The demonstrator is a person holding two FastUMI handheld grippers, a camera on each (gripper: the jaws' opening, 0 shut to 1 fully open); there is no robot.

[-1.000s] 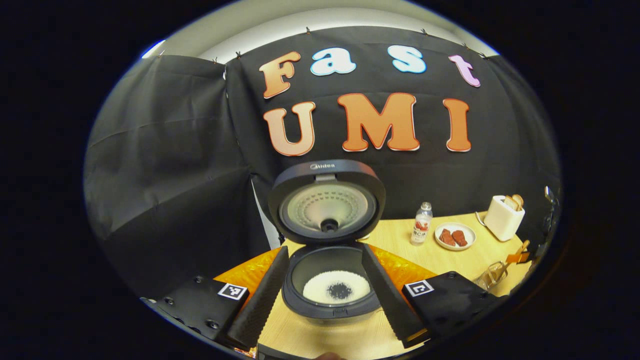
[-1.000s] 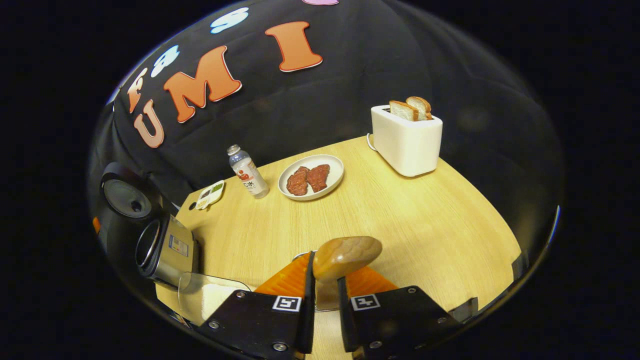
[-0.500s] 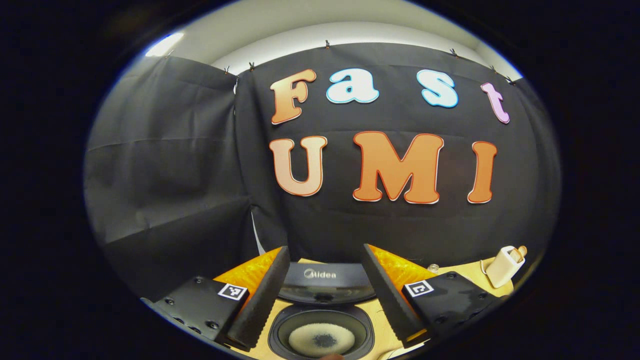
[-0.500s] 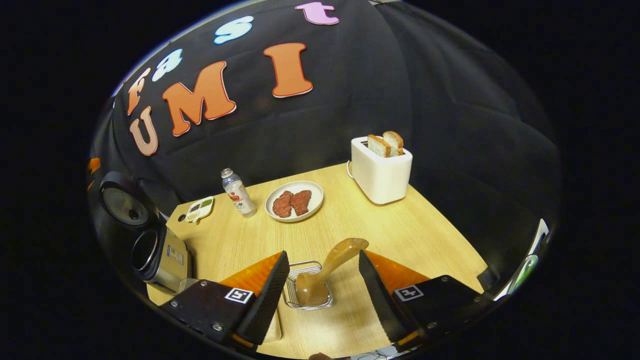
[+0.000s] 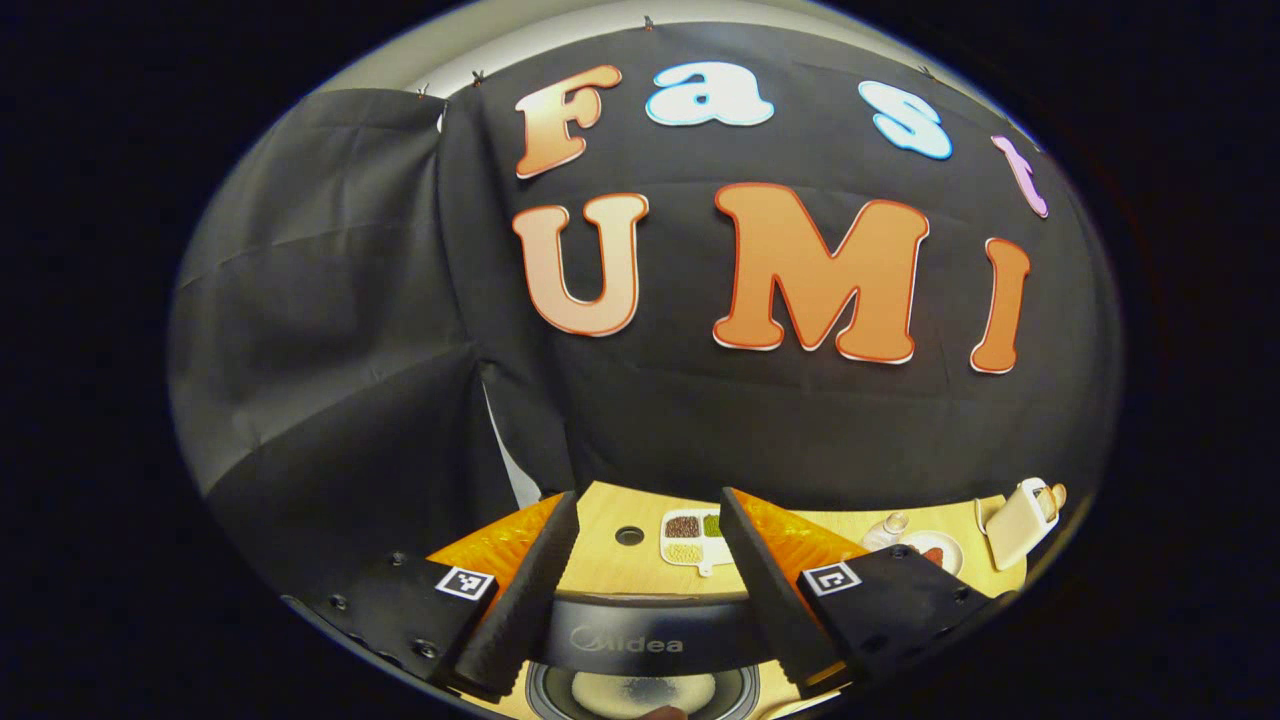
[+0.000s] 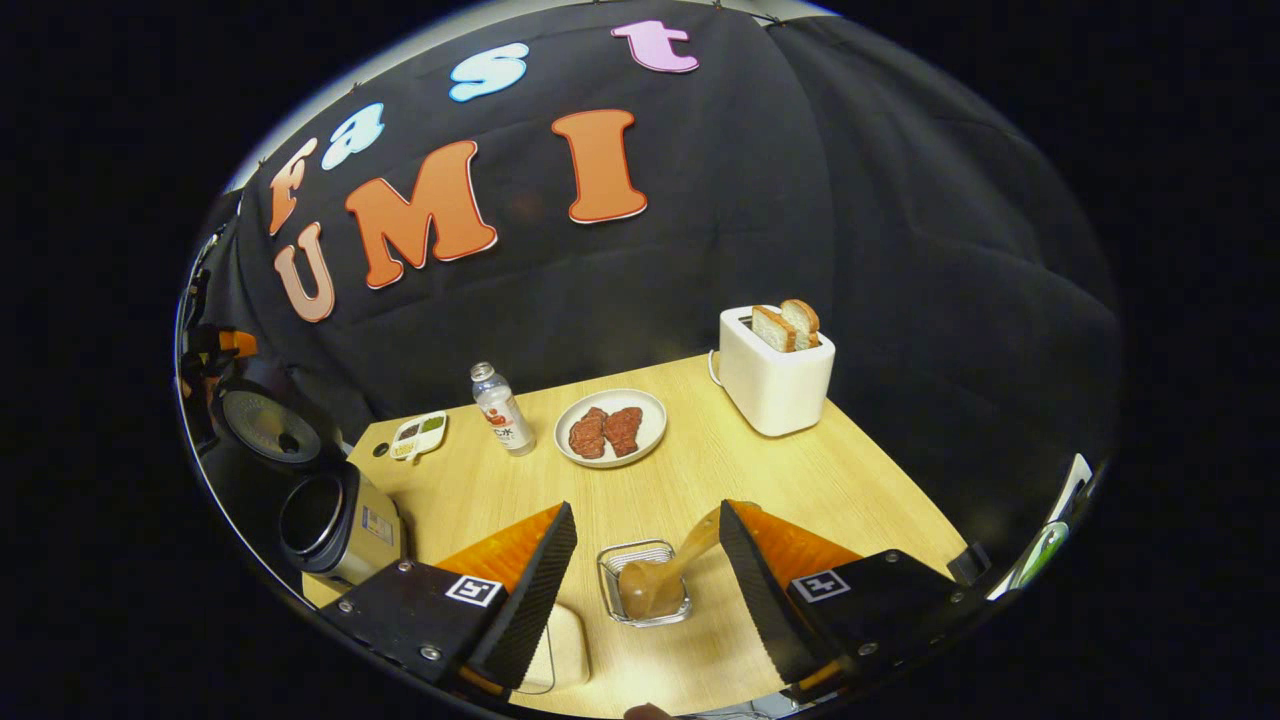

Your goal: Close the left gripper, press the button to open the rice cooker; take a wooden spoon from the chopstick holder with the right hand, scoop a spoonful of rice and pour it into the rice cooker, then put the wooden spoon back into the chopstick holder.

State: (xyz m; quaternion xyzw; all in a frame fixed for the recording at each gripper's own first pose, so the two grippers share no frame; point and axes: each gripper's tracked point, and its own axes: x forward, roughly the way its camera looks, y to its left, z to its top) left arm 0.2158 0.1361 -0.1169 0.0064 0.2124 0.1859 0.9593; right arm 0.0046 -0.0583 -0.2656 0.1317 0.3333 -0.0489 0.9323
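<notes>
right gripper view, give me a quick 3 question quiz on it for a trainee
1. True or false: the spoon stands in the wire holder, and the right gripper is open and off it.
2. What lies on the plate? A) two slices of bread B) two reddish pieces of meat C) nothing
3. Fill in: the cooker at the left has its lid ____.

Key: 1 true; 2 B; 3 open (raised)
</notes>
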